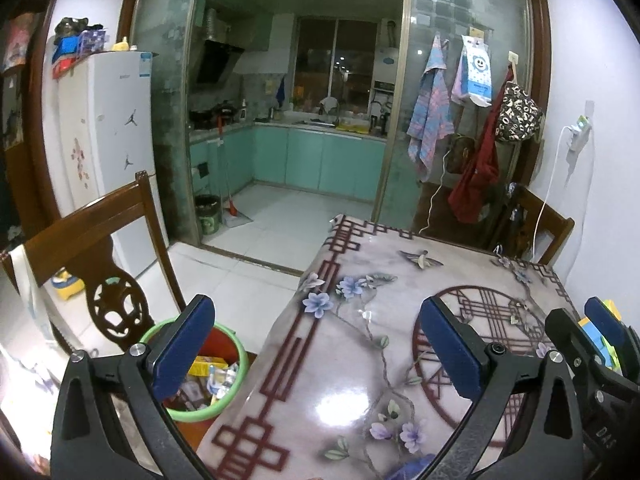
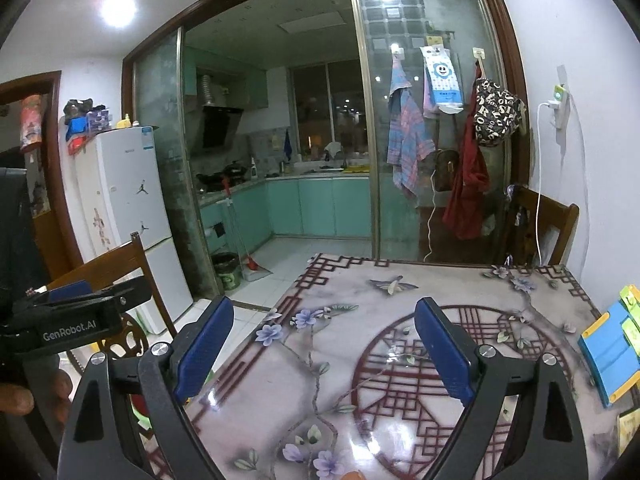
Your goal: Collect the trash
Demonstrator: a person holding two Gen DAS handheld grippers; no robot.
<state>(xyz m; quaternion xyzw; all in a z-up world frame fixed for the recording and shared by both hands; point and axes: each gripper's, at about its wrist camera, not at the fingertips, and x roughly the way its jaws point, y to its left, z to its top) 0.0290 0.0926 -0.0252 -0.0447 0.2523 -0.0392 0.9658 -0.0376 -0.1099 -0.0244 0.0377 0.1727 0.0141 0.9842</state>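
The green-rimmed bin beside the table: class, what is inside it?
The bin holds wrappers and crumpled packaging. The left gripper's finger covers part; deeper contents are hidden.

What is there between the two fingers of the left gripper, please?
Nothing is held. In the left wrist view, the open left gripper frames only bare flowered tablecloth and the table's edge; the green-rimmed trash bin sits beside its left finger.

Table w/ floral cloth; blue-yellow box at right edge.
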